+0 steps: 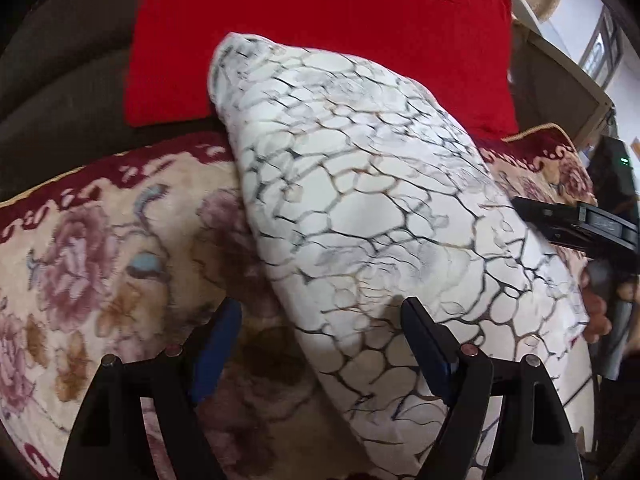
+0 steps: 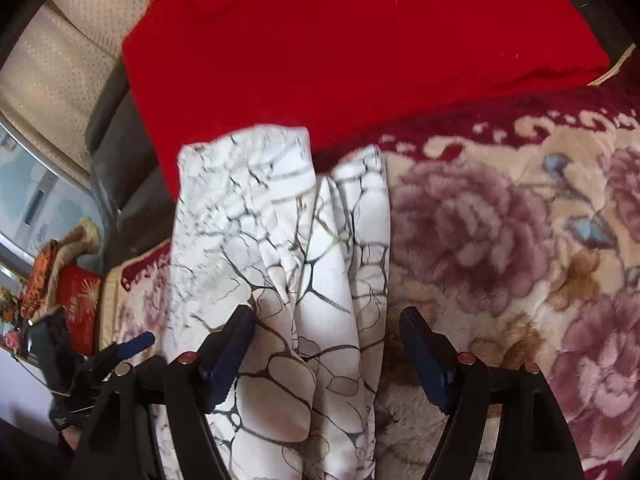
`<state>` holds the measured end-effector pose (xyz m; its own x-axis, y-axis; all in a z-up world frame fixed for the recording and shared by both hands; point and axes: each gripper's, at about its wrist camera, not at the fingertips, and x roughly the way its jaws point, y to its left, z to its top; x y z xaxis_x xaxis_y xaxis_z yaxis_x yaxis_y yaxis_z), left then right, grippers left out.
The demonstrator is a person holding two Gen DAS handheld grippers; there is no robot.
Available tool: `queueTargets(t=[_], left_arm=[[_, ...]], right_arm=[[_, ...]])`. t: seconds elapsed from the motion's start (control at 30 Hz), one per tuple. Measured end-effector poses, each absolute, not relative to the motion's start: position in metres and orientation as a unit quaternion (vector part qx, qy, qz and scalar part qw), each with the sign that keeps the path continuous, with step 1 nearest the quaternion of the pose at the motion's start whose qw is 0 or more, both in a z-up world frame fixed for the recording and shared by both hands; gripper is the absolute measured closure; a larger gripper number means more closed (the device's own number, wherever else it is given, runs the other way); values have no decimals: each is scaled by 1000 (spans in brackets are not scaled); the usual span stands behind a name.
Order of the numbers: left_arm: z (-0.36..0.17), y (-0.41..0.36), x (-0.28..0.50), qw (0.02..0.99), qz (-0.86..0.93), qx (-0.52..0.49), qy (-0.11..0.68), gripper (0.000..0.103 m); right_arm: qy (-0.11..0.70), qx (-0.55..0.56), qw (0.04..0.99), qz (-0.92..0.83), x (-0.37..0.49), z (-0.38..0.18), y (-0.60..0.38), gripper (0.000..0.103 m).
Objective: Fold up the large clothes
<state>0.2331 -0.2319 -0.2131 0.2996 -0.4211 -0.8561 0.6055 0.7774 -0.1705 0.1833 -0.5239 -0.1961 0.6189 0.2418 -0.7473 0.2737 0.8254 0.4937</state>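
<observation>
A white cloth with a dark crackle pattern (image 1: 380,208) lies folded into a long strip on a floral blanket (image 1: 100,240). My left gripper (image 1: 320,308) is open low over the cloth's near edge: one finger is over the blanket, the other over the cloth. In the right wrist view the same cloth (image 2: 280,240) runs away from me in soft lengthwise folds. My right gripper (image 2: 327,314) stands open astride it, pads clear of the fabric. The right gripper's black body (image 1: 580,224) and a hand (image 1: 598,314) show at the edge of the left wrist view.
A bright red cloth (image 2: 340,60) lies at the back, behind the white cloth's far end (image 1: 320,20). A dark sofa back (image 1: 60,60) rises at the left. A beige cushion (image 2: 68,40) and small clutter (image 2: 60,292) sit off the blanket's edge.
</observation>
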Motion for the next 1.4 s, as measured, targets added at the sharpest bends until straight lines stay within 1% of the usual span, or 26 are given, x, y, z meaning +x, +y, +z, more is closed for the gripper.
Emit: queueTargets(t=[0.07,0.13,0.27,0.43,0.53,0.63,0.8,0.87,0.9,0.93,1.0,1.03,1.1,1.17,1.4], left_arm=[[-217,-236,231,794,-332,88,502,21],[-218,-240,229,795,-332,91,500,21],[-213,-250,220,811,-317,116,478,20],[-208,-265,203,830,-296,177,438,19],[-205,-268,198,833,-290,192,430,18],[-203,-272,195,834,-287,196,429,18],[-203,-272,196,835,-284,204,425,18],[-203,-271,195,836,-283,206,423,18],[-203,-271,195,836,-283,206,423,18],[-203,-271,195,836,-283,205,424,18],[-203,-271,196,835,-283,204,425,18],[-203,-271,196,835,-283,204,425,18],[-205,-271,197,834,-280,206,428,18],[-205,-271,197,835,-279,206,428,18],[-198,-263,199,840,-274,203,423,18]], right_arm=[[438,300,847,-10,186,-204,-527,17],[434,322,841,-2,186,-213,-534,14],[417,347,840,15,183,-222,-541,12],[404,355,843,28,177,-224,-542,12],[405,348,845,33,175,-224,-543,12],[409,334,849,15,175,-211,-541,12],[371,267,889,-18,177,-166,-526,12],[373,237,897,-11,185,-153,-512,15],[376,221,900,-8,191,-149,-504,21],[381,210,900,-7,196,-148,-498,30],[405,188,895,-10,207,-154,-486,38],[426,182,886,-14,215,-164,-481,40],[467,184,864,-22,229,-194,-479,40],[464,204,862,-19,230,-205,-485,39],[446,239,863,-11,207,-185,-495,37]])
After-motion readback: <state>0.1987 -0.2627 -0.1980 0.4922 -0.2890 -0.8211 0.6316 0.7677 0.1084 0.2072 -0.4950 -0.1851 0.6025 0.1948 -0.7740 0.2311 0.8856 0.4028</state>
